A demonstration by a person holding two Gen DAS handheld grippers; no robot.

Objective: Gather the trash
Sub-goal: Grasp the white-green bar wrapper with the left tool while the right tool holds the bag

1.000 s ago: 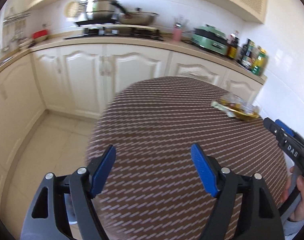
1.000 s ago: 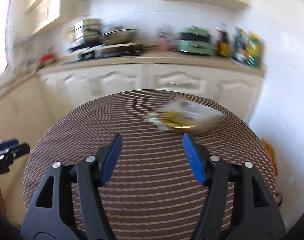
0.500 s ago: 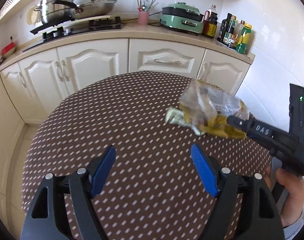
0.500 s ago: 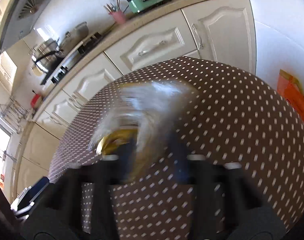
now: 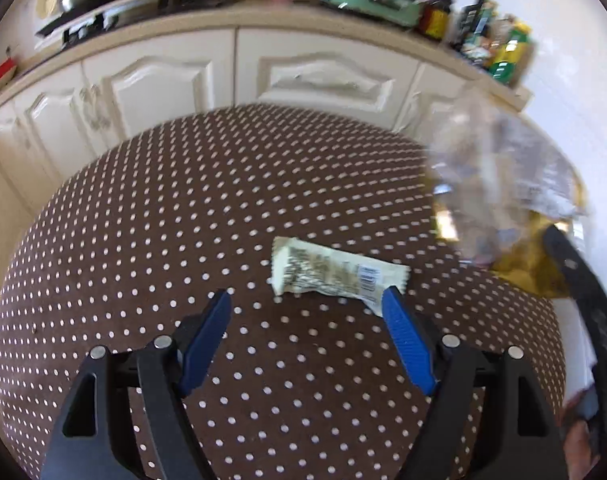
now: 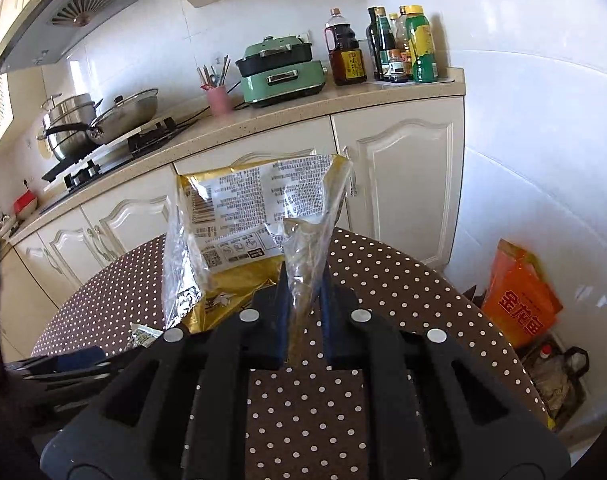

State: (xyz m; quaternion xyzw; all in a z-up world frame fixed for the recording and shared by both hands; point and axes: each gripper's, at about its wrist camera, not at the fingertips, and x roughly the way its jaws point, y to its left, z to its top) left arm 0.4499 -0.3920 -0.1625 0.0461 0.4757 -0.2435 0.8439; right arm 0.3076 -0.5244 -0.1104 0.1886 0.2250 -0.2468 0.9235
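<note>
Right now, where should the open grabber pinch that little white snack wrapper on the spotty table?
Probably across its middle, coming down from above. The white wrapper lies flat and long, running sideways just ahead of the left gripper, whose jaws stand wide open. It is narrow front to back, so turning the fingers to span that short width should fit better than its crimped ends.

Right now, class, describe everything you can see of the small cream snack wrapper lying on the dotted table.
The cream snack wrapper is a small oblong packet of thin, crinkly film with dark print and a barcode near its right end. Both ends look crimped, and it looks flattened, probably empty. It lies flat and slightly slanted on the brown white-dotted tablecloth, just ahead of the open left gripper, whose right blue finger overlaps its right end in the view; contact is unclear. The right wrist view shows only a corner of it.
</note>
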